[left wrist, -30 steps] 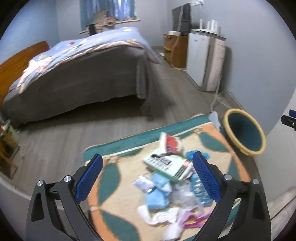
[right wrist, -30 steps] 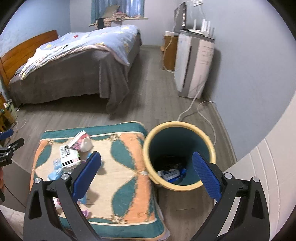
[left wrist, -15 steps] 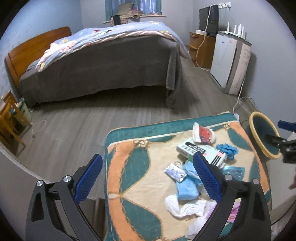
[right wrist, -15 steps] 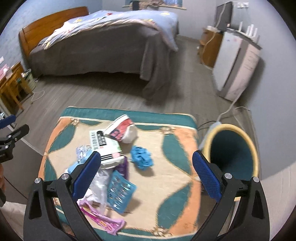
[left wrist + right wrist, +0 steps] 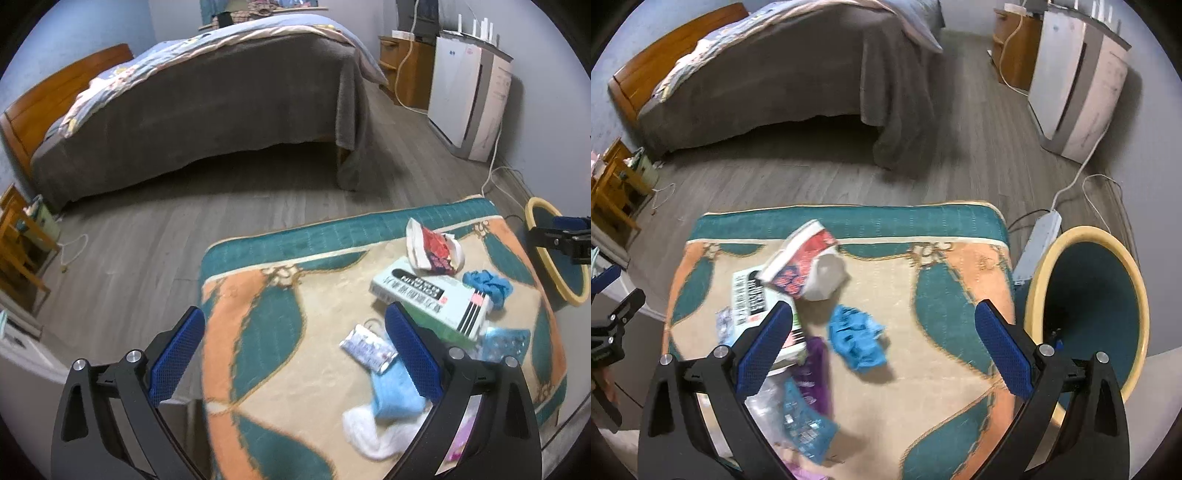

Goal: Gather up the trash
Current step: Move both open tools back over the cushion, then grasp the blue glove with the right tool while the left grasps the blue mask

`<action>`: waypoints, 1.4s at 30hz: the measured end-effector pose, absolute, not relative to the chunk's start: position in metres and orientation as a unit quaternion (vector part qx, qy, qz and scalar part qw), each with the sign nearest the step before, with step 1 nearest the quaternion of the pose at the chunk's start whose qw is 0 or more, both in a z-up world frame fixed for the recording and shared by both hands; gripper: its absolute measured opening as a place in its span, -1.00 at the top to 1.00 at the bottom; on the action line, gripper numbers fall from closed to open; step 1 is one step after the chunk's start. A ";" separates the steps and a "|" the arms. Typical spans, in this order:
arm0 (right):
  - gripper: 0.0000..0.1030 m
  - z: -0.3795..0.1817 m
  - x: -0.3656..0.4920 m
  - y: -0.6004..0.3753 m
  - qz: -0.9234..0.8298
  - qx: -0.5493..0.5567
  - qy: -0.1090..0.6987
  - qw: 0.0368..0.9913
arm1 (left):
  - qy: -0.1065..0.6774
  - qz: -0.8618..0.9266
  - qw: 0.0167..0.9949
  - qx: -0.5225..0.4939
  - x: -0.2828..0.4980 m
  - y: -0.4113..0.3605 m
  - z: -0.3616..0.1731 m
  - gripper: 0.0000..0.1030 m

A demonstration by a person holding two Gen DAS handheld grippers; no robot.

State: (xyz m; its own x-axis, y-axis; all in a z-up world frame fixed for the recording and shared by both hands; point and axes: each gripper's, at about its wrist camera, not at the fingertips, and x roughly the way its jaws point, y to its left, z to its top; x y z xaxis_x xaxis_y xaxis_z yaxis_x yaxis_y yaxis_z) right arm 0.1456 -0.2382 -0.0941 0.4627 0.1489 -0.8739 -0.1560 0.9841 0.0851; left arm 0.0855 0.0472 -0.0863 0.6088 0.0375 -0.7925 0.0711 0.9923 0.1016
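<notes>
Teal-and-orange cloth (image 5: 945, 295) under both of your grippers, litter heaped on its near side.

Your left gripper (image 5: 295, 354) is spread wide and holds nothing, hanging over the cloth's left half with the small foil packet (image 5: 367, 349) just inside its right finger. Your right gripper (image 5: 884, 350) is equally wide and empty, and the crumpled blue wad (image 5: 858, 341) lies between its fingers on the cloth. The white printed box (image 5: 430, 301) touches the red-and-white carton (image 5: 432, 249). The yellow-rimmed bin (image 5: 1087, 314) stands just beside the cloth's right edge.
</notes>
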 end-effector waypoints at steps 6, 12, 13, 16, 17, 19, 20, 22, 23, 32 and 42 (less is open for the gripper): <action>-0.88 -0.120 0.154 -0.241 0.113 -0.018 0.535 0.837 | 0.459 -0.036 0.885 0.068 0.105 0.017 -0.111 -0.88; -0.77 -0.134 0.163 -0.254 0.094 -0.047 0.543 0.833 | 0.470 -0.053 0.879 0.063 0.117 -0.006 -0.125 -0.88; -0.75 -0.134 0.165 -0.261 0.090 -0.042 0.544 0.833 | 0.474 -0.055 0.877 0.056 0.119 -0.008 -0.127 -0.88; -0.68 -0.134 0.167 -0.274 0.092 -0.035 0.545 0.832 | 0.494 -0.055 0.867 0.047 0.125 -0.018 -0.138 -0.88; -0.68 -0.134 0.166 -0.275 0.096 -0.037 0.545 0.832 | 0.497 -0.057 0.864 0.045 0.127 -0.020 -0.141 -0.88; -0.59 -0.136 0.167 -0.276 0.093 -0.051 0.549 0.829 | 0.506 -0.062 0.859 0.044 0.132 -0.026 -0.146 -0.88; -0.54 -0.138 0.167 -0.277 0.089 -0.057 0.553 0.826 | 0.509 -0.062 0.857 0.045 0.133 -0.029 -0.148 -0.88; -0.50 -0.141 0.167 -0.279 0.096 -0.050 0.559 0.822 | 0.518 -0.062 0.852 0.046 0.137 -0.033 -0.154 -0.88; -0.50 -0.141 0.166 -0.278 0.106 -0.043 0.559 0.821 | 0.524 -0.061 0.848 0.049 0.138 -0.035 -0.158 -0.88; -0.42 -0.151 0.156 -0.235 0.210 -0.037 0.577 0.789 | 0.565 -0.086 0.820 -0.034 0.146 -0.019 -0.173 -0.83; 0.15 -0.178 0.152 -0.209 0.223 -0.078 0.621 0.748 | 0.581 -0.140 0.792 -0.124 0.149 -0.016 -0.184 -0.50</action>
